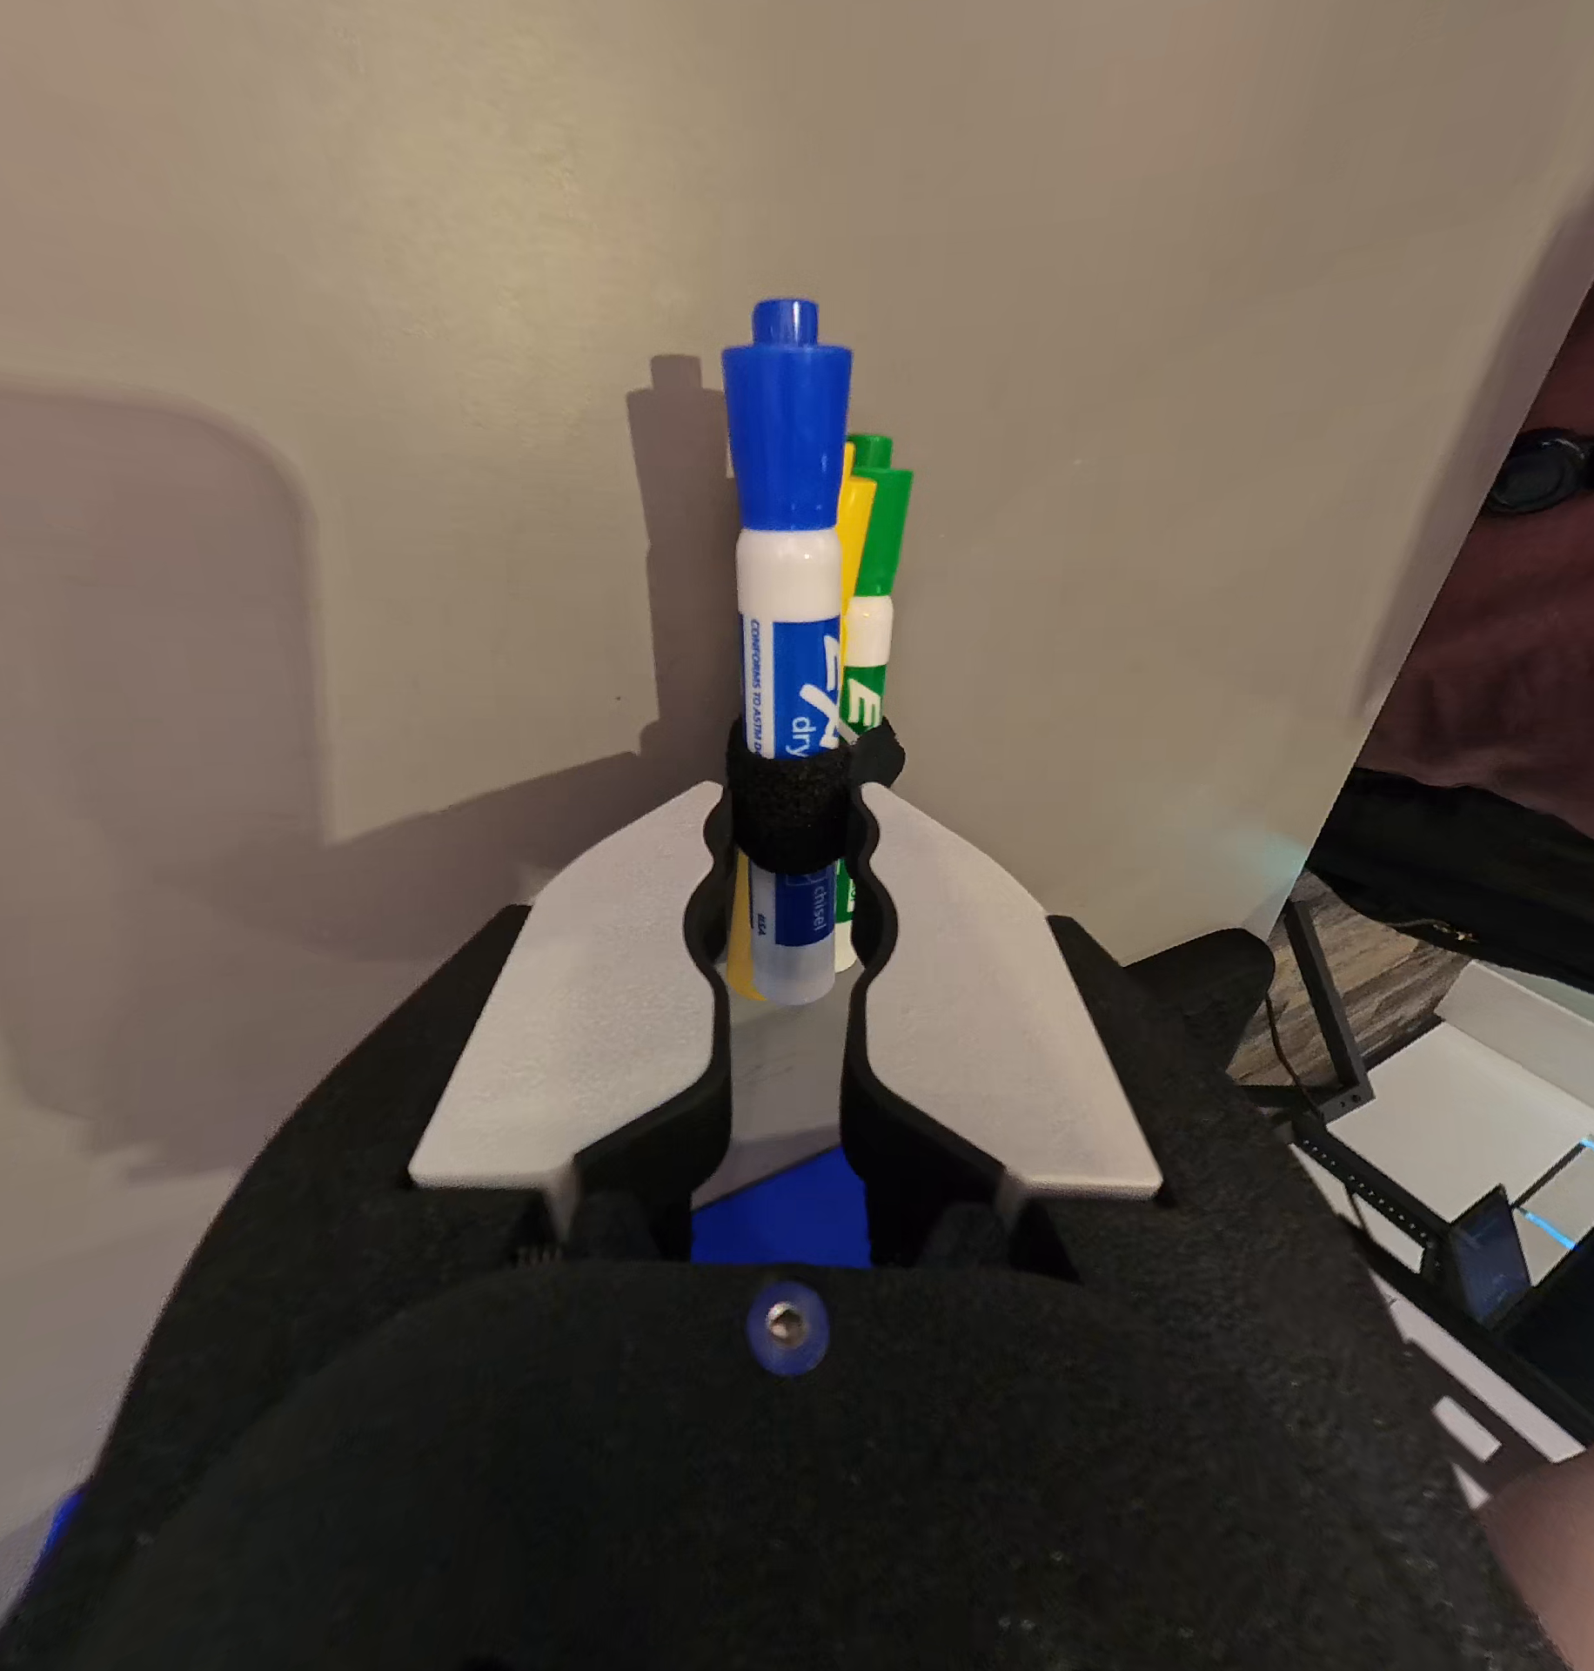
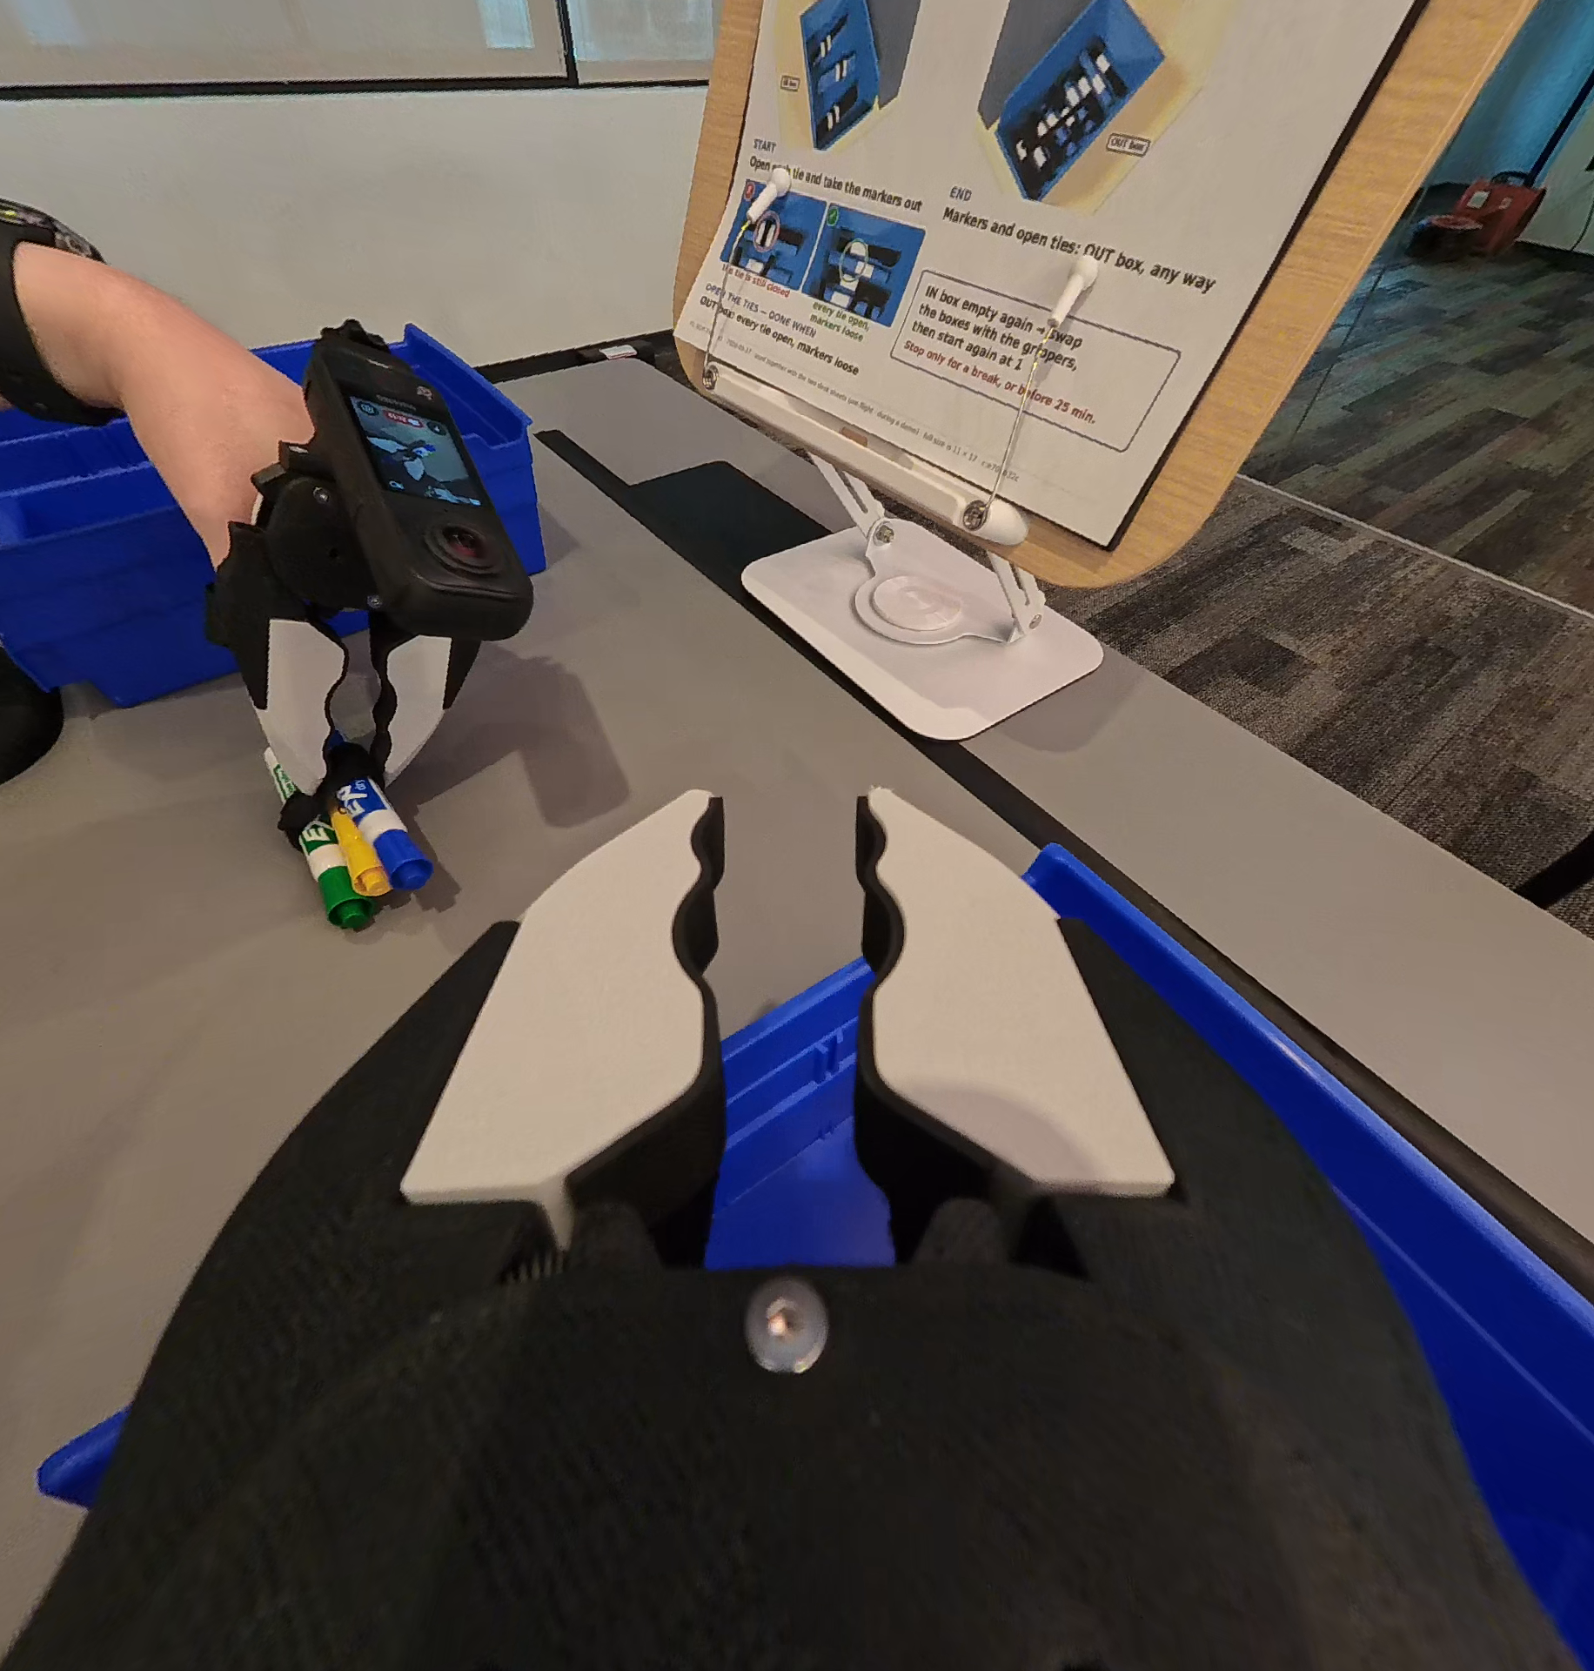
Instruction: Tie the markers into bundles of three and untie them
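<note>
- Left hand-held gripper [image 1: 789,814] is clamped on the bundle, jaws pinching right at the black strap [image 1: 798,800] that binds the blue marker [image 1: 789,579], yellow marker [image 1: 857,533] and green marker [image 1: 875,615].
- From the right wrist view, the bundle [image 2: 355,845] sits cap-ends down on the grey bench [image 2: 685,678], in front of a blue bin [image 2: 70,552].
- Right hand-held gripper [image 2: 789,868] hovers jaws apart, holding nothing, above another blue bin [image 2: 1318,1130], well apart from the bundle.
- Judgement: untying comes next. Keep the left squeeze firm, ideally off the strap's free tail.
- Bring the right in for the loose end poking out on the green side, then peel around, not straight out.
- Risk: markers scatter once it loosens.
</note>
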The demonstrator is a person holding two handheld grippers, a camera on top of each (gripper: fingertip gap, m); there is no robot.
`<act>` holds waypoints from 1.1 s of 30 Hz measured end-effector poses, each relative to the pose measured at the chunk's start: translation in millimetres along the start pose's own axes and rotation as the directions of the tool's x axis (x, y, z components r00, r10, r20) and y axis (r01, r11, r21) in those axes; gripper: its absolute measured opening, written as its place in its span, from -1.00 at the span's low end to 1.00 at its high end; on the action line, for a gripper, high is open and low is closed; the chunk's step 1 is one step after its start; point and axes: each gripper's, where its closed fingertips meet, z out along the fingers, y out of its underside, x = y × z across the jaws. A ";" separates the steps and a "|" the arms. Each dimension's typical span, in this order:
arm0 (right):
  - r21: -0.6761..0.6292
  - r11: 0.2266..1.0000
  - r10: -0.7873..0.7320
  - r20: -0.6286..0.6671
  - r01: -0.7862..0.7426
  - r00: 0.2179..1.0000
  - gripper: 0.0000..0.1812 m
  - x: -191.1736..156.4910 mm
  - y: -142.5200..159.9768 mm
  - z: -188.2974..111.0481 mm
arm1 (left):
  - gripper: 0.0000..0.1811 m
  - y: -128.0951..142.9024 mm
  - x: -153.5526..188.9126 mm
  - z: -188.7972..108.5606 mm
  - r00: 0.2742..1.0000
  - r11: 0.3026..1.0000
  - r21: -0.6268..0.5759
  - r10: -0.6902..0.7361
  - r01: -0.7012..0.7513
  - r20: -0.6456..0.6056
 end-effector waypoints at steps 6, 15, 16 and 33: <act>-0.001 1.000 0.005 0.003 -0.005 1.000 -0.68 0.3 1.2 0.0 | -0.75 -0.6 1.3 0.6 0.998 0.998 0.025 -0.060 0.060 0.005; -0.010 1.000 -0.001 0.006 0.001 1.000 -0.68 -1.9 2.3 1.6 | -0.75 -5.4 3.9 -0.4 0.993 0.991 0.087 -0.105 0.101 0.045; -0.011 1.000 -0.003 0.006 0.003 1.000 -0.68 -2.2 2.3 1.8 | -0.75 -6.5 4.3 -0.6 0.993 0.990 0.099 -0.108 0.103 0.050; -0.080 0.989 -0.120 0.037 0.123 0.992 -0.68 -35.7 -8.1 26.8 | -0.75 -58.8 17.0 -33.2 0.950 0.764 0.592 -0.313 0.256 -0.006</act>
